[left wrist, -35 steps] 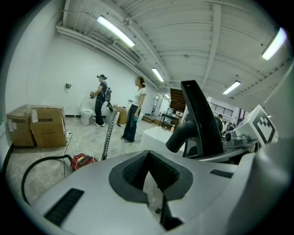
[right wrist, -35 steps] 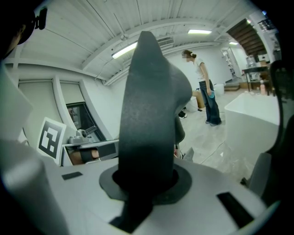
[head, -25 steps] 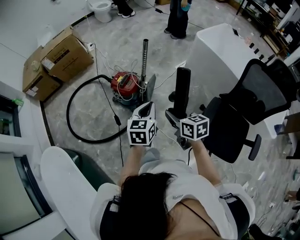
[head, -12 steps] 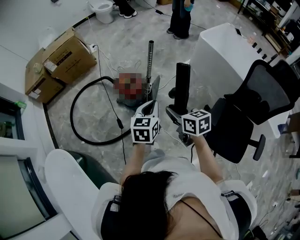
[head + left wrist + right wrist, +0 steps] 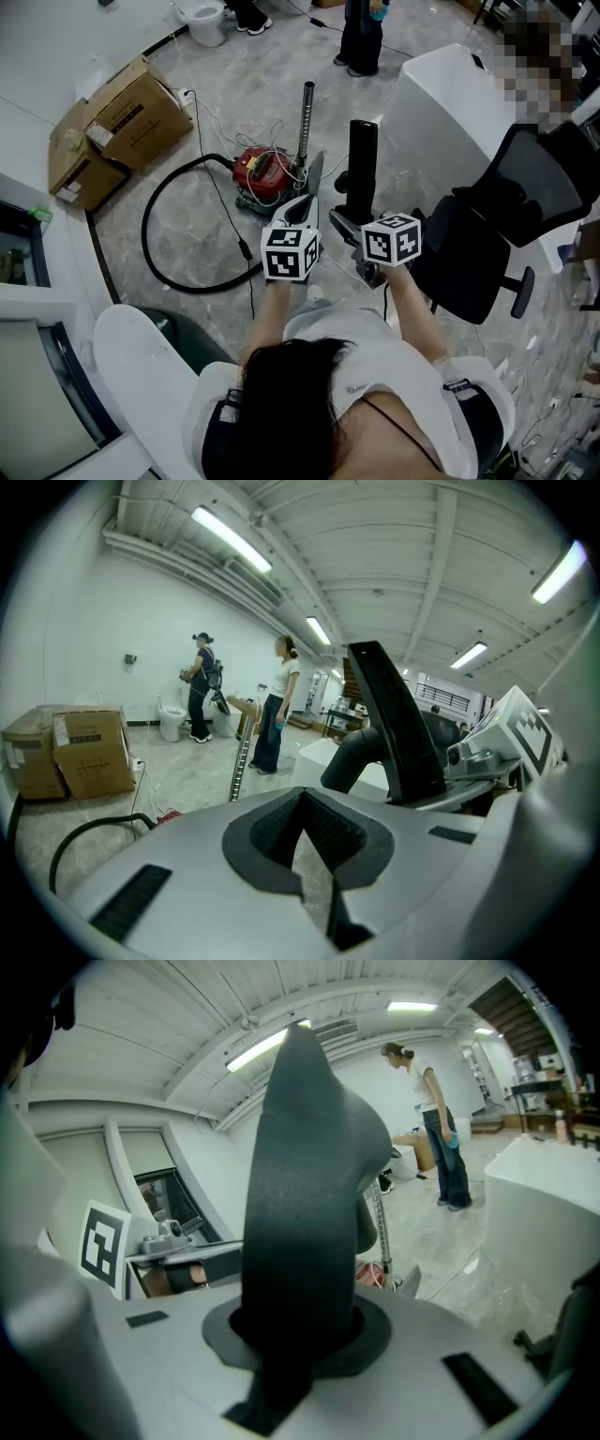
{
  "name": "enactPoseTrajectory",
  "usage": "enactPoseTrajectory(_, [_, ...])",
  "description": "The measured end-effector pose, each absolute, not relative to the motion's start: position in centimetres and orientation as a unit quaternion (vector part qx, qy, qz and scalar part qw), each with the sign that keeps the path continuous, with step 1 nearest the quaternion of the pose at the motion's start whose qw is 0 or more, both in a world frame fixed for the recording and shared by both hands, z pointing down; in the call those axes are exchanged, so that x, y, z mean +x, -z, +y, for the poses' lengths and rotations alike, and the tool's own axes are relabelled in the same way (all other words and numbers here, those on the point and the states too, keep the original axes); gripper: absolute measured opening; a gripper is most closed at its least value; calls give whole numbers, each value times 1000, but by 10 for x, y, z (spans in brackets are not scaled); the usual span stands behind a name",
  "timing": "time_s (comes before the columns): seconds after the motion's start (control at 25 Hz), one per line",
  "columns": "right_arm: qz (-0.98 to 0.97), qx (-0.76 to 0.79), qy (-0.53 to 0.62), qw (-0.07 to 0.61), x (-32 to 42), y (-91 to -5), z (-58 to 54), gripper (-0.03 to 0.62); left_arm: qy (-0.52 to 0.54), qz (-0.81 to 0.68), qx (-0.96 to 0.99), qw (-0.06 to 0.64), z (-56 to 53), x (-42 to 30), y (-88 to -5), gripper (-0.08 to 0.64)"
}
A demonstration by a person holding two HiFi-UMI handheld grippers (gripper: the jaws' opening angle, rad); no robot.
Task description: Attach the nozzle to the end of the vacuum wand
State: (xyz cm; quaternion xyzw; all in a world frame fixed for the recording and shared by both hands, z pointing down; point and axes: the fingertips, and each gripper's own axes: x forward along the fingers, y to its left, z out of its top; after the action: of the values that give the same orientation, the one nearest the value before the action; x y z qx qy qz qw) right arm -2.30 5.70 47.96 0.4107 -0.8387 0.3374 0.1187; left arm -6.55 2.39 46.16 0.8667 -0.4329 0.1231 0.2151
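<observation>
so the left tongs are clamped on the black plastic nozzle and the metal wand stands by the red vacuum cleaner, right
No: the right tongs are clamped on the black plastic nozzle, as the right gripper view shows. The metal wand does stand by the red vacuum cleaner.

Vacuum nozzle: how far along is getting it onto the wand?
Done: the right gripper is clamped on the black nozzle. In hand: it is held upright, apart from the metal wand. To do: fit it on the wand's bare end. The left gripper is shut, empty.
</observation>
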Motion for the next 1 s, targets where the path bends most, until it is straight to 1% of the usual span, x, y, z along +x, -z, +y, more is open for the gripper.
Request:
enactPoseTrajectory(0.36, [-843,402,-330,135,-50,-481,47,69,-119,-442,857,235,4,-96,-469,3])
enactPoseTrajectory(0.64, [-840,400,-349,113,-54,-478,47,67,-131,-451,851,235,2,-111,-476,3])
enactPoseTrajectory(1.0, [-831,412,-357,110,-53,-483,51,69,-131,-431,862,233,9,-110,-475,3])
